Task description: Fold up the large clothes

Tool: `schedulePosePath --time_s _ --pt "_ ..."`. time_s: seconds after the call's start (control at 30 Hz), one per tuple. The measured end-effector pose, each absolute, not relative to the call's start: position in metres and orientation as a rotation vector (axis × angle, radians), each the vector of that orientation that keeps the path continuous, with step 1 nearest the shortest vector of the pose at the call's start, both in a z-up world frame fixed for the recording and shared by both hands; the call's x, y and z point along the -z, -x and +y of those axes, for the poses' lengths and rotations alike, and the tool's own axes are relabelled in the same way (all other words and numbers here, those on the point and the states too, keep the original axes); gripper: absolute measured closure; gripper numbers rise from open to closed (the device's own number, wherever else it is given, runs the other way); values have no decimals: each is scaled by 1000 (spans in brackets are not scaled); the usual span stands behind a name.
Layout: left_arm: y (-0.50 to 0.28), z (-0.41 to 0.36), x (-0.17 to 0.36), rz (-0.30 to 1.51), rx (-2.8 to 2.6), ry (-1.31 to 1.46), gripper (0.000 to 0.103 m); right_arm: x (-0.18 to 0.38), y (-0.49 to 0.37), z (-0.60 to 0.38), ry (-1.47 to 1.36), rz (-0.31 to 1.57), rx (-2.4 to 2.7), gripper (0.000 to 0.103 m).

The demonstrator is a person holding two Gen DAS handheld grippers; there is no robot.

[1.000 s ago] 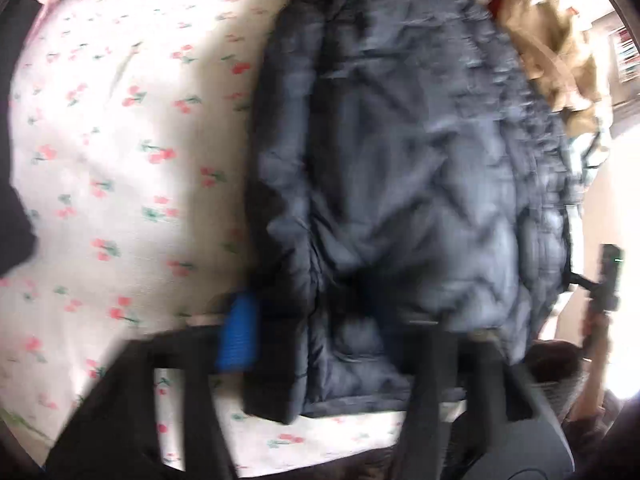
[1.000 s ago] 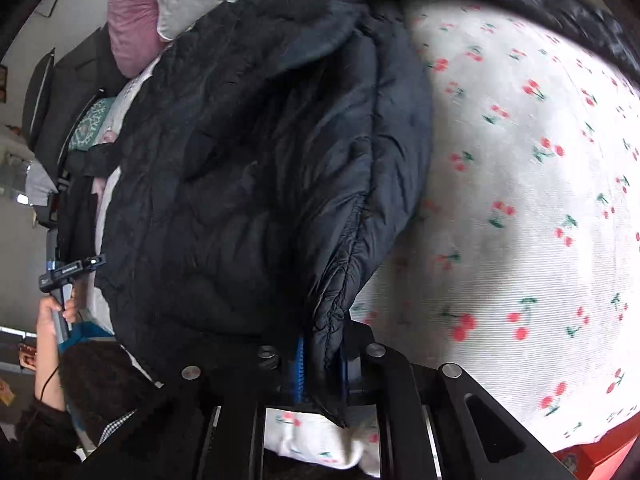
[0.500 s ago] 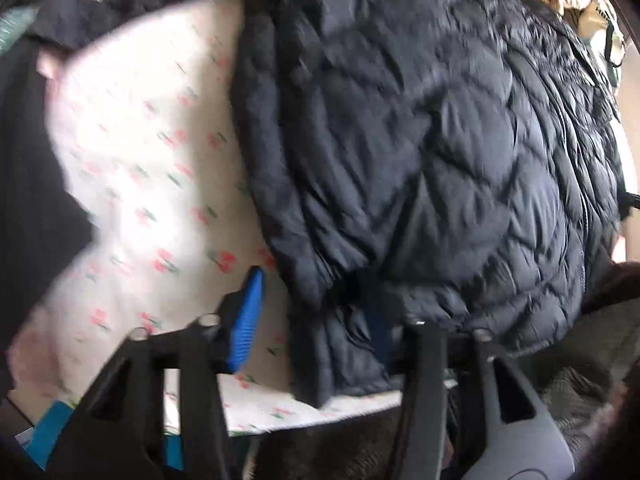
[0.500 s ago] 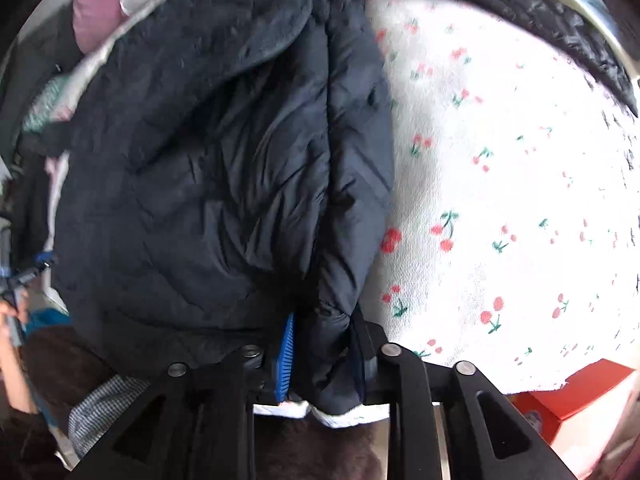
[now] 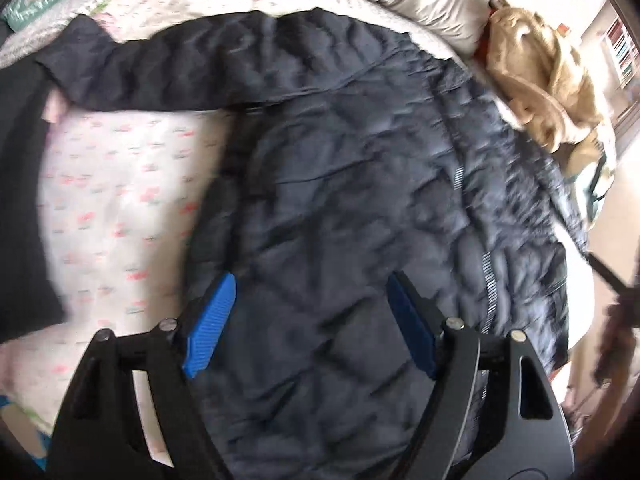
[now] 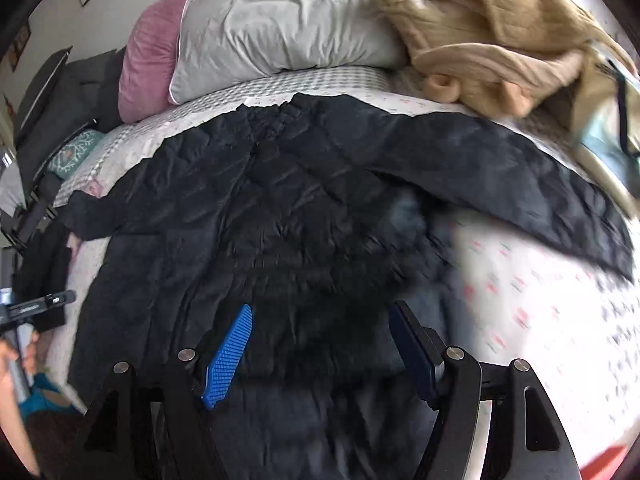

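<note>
Left wrist view
- Left gripper (image 5: 310, 326): a second ago its jaws were clamped on the near hem; now they are opening, blue pads (image 5: 210, 326) spread wide with nothing pinched. The padding lies below and between them, untouched.
- Dark quilted jacket (image 5: 360, 184): released, spread flat on the cherry-print sheet (image 5: 116, 200), one sleeve (image 5: 168, 72) stretched far-left. Judged: the spreading step is finished and the first fold can begin.
- Pose: pointed steeply down over the near hem, lifted clear of the cloth.
- Tan knitted garment (image 5: 548, 80): heaped far-right, apart from the jacket.

Right wrist view
- Right gripper (image 6: 320, 356): shut on the jacket's edge a second ago; jaws now opening, pads (image 6: 230, 354) apart, nothing held.
- Jacket (image 6: 280, 216): centred on the bed, second sleeve (image 6: 520, 176) reaching far-right.
- Pose: tilted down above the near hem, backed off so that the whole garment shows.
- Grey pillow (image 6: 288, 28) and pink cushion (image 6: 150, 48): at the far edge, beyond the collar.
- The person's hand (image 6: 12, 360): near-left, on the other tool's handle.
</note>
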State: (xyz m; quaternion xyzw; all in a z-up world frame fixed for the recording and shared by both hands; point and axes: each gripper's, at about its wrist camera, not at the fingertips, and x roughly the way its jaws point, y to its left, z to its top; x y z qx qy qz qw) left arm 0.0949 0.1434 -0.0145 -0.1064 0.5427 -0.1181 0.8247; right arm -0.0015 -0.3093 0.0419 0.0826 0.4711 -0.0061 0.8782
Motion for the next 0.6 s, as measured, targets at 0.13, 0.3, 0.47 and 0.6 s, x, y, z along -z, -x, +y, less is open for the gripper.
schedulePosePath --time_s 0.13,0.3,0.47,0.6 --pt "-99 130 28 1130 260 187 25 40 -18 -318 -186 1207 82 31" --pt "-120 156 35 1122 231 117 25 46 -6 -302 -91 1318 37 30" --pt "-145 170 33 1057 297 120 25 21 -18 -296 -290 1185 -65 30" --pt "-162 158 37 1028 376 104 25 22 -35 -278 -432 1151 -131 30"
